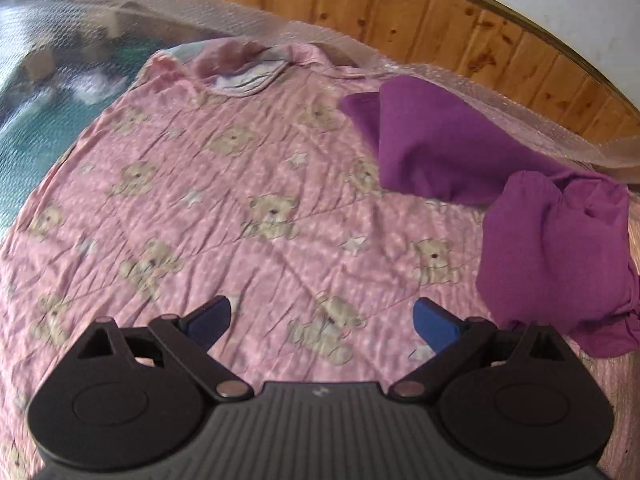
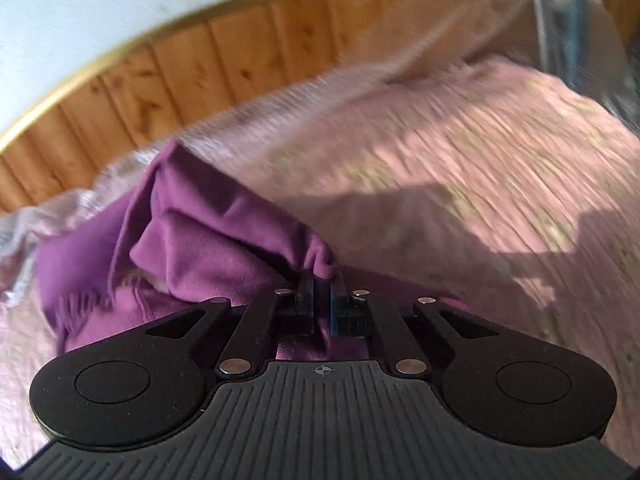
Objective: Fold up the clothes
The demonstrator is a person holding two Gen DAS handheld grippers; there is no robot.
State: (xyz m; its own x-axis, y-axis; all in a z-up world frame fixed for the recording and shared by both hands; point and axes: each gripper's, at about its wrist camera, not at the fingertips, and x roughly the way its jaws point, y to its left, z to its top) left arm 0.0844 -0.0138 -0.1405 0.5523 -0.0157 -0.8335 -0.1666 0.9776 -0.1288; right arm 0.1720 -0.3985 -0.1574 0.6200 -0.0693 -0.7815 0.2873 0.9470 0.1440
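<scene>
A purple garment lies crumpled on a pink bedspread printed with teddy bears, toward the right in the left wrist view. My left gripper hangs open over bare bedspread, its blue fingertips wide apart and left of the garment's bunched end. In the right wrist view my right gripper is shut on a pinched fold of the purple garment, which drapes away to the left with a fringed edge showing.
A wooden panelled wall runs behind the bed, with a strip of sheer netting along the bed's far edge. A teal patterned cloth lies past the bedspread's left side. The right wrist view is blurred.
</scene>
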